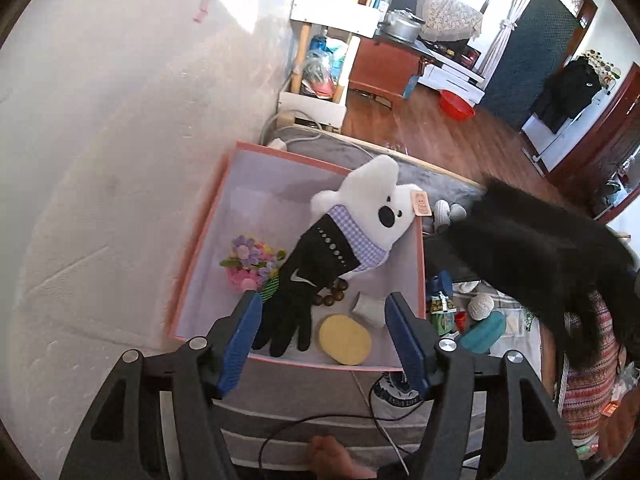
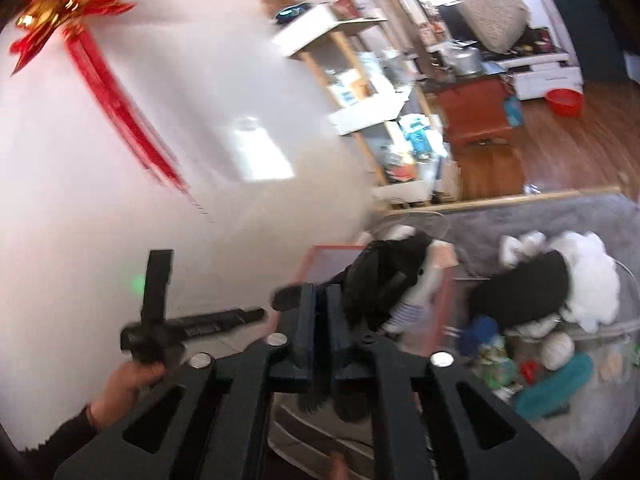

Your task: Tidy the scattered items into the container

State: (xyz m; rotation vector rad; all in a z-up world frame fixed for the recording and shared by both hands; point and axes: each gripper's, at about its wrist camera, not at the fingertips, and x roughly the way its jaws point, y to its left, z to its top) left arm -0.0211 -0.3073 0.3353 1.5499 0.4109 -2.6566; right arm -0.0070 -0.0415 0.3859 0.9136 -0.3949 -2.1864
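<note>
Left gripper hovers over the near edge of the pink-rimmed square fabric container, jaws released, blue pads apart with nothing between them.

Inside the container: black knit glove lying diagonally, fingers toward the near wall; white plush bear with lilac gingham scarf at the far right, the glove's cuff overlapping its scarf. Pink-and-purple felt flower bunch at left, brown wooden bead string just beside the glove, yellow oval sponge near the front wall, small grey cup on its side right of the beads.

Right gripper view is motion-blurred; jaws nearly closed, a dark fuzzy item hangs at the tips, but can't tell if it's pinched.

Still scattered on the bed right of the container: teal oval case, white yarn ball, green snack packet, small red piece. Grey blanket lies beyond.
</note>
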